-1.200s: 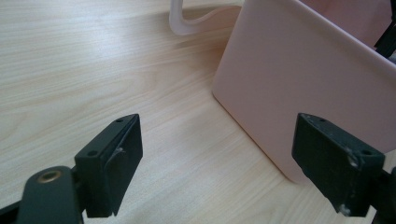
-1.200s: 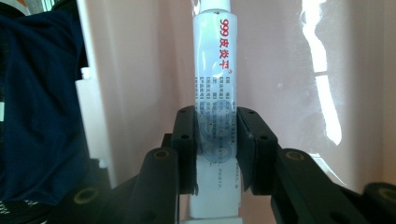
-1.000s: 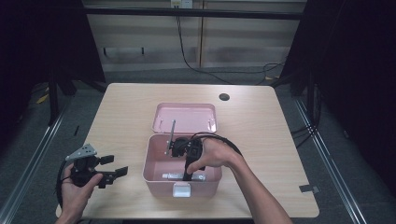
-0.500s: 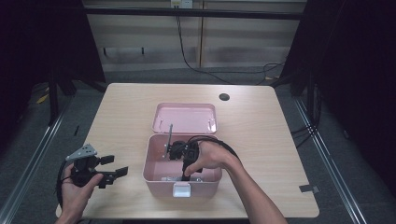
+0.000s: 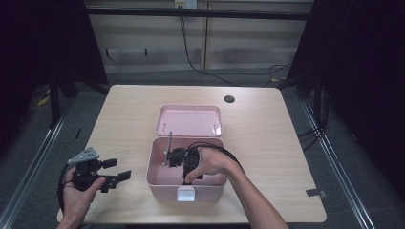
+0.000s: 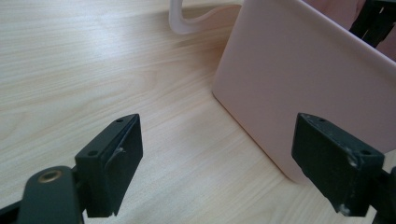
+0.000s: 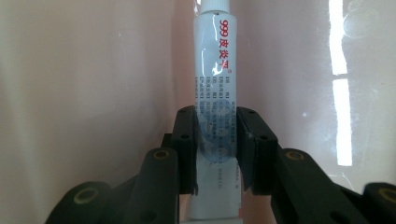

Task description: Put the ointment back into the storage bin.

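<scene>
A pink box [image 5: 165, 190] stands open on the wooden table, its lid [image 5: 188, 120] folded back behind it. My right gripper [image 5: 178, 161] is down inside the box, held by a hand. In the right gripper view its jaws [image 7: 215, 119] are shut on a white ointment tube [image 7: 215, 65] with red print, cap pointing away, close to the box's pink inner wall [image 7: 93, 70]. My left gripper [image 5: 118, 169] rests left of the box near the table's front edge. It stands open [image 6: 219, 144] with nothing between its pads, facing the box's outer wall [image 6: 299, 70].
A white latch [image 5: 186, 193] sits on the box's front wall. A dark round hole [image 5: 229, 99] marks the table's far side, and a bit of black tape [image 5: 313, 192] lies near the right front corner. Bare tabletop [image 5: 267, 138] stretches right of the box.
My right gripper has sunk lower into the box with the tube in it. The left gripper has stayed where it was.
</scene>
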`<state>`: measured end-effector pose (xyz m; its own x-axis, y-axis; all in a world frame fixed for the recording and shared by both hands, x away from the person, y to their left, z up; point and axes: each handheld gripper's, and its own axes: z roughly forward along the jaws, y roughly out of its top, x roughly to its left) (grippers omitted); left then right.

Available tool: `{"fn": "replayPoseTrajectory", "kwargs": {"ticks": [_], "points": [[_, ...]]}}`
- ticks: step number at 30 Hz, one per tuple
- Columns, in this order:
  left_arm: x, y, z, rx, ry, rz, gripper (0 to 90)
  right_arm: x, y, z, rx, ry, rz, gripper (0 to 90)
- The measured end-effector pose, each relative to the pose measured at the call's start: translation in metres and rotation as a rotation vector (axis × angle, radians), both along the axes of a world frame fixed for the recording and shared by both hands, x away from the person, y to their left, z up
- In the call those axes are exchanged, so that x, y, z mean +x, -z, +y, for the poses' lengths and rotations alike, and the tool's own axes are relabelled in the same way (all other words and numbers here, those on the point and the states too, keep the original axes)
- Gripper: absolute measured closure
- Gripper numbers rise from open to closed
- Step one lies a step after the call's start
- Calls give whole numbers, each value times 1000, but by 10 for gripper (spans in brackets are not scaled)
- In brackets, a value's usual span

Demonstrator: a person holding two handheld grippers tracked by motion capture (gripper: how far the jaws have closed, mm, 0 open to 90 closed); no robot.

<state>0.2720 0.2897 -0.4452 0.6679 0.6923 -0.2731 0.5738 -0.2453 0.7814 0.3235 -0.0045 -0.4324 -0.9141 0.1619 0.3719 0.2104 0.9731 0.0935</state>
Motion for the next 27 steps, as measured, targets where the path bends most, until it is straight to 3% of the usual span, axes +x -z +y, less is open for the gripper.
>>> {"fn": "replayPoseTrajectory", "kwargs": {"ticks": [16,27], "points": [[0,0,0,1,-1,1,166,0,14,6,-25,-10,13,706],[0,0,0,1,-2,1,166,-1,23,15,-15,-38,18,706]]}}
